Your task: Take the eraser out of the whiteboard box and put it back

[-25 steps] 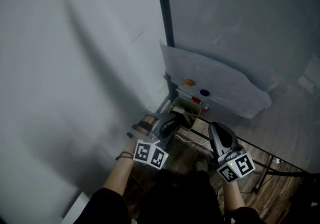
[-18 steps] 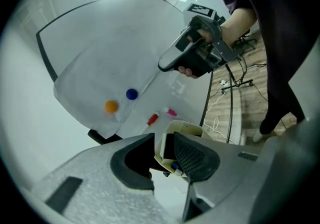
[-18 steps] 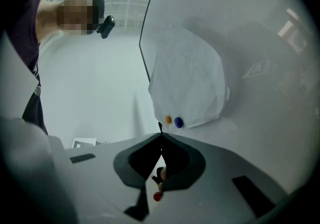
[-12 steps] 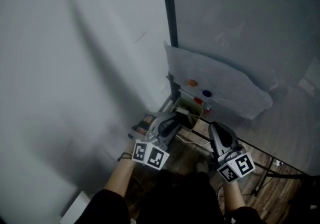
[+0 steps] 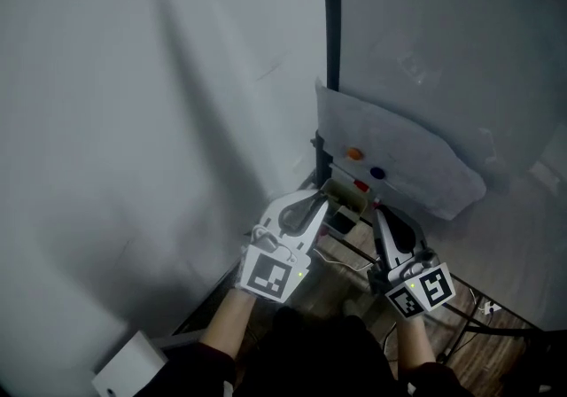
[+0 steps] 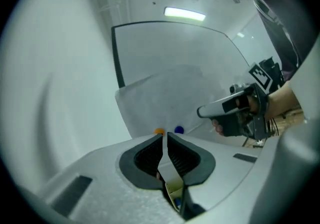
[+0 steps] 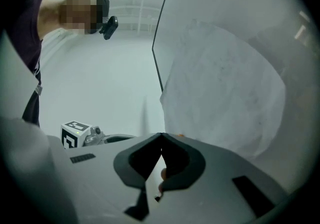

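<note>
A dim room is shown, with a pale wall (image 5: 133,120) at the left and a wooden floor (image 5: 496,346) low at the right. Nearest, the left gripper (image 6: 164,140) is seen to have been lifted and rolled since a second ago. A single marker face is now turned up to the head camera, and the tips have been brought just beside the whiteboard box (image 5: 347,195). Its jaws have just been closing and are now all but together, with only a thin slit left. No eraser is made out in that slit, through which the cream wall of the box and something blue inside it are glimpsed. The right gripper (image 7: 161,140) is held beside it, jaws together and nothing gripped. The eraser cannot be picked out in any view. It is judged to lie in the box, so the taking-out is thought not yet begun, and the left jaws would have to be parted again for it. Beyond, a paper sheet (image 5: 399,156) bearing an orange magnet (image 5: 354,154) and a blue magnet (image 5: 378,172) is hung on the whiteboard (image 5: 443,50).
</note>
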The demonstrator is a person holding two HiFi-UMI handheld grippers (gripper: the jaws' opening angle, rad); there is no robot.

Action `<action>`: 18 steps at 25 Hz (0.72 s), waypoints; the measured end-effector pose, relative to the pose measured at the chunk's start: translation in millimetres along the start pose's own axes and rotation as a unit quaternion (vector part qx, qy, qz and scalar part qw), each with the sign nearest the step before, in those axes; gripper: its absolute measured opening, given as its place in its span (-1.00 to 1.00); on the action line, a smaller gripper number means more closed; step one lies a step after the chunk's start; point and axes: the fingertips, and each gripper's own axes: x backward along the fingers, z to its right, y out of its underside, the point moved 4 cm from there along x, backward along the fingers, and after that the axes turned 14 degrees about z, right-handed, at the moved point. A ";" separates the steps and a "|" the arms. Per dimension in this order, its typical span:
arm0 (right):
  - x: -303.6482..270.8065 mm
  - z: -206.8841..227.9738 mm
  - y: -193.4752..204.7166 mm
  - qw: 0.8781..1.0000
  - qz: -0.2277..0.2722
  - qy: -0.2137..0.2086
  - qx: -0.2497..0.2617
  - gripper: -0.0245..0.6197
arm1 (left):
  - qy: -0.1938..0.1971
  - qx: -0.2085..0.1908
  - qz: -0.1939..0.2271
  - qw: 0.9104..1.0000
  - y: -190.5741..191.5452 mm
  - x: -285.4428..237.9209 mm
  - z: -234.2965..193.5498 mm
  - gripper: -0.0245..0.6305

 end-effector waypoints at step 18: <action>-26.7 -19.5 -13.7 0.999 0.023 -0.026 0.018 -0.91 | -0.080 0.063 0.052 0.993 -31.7 11.0 -14.5 -0.91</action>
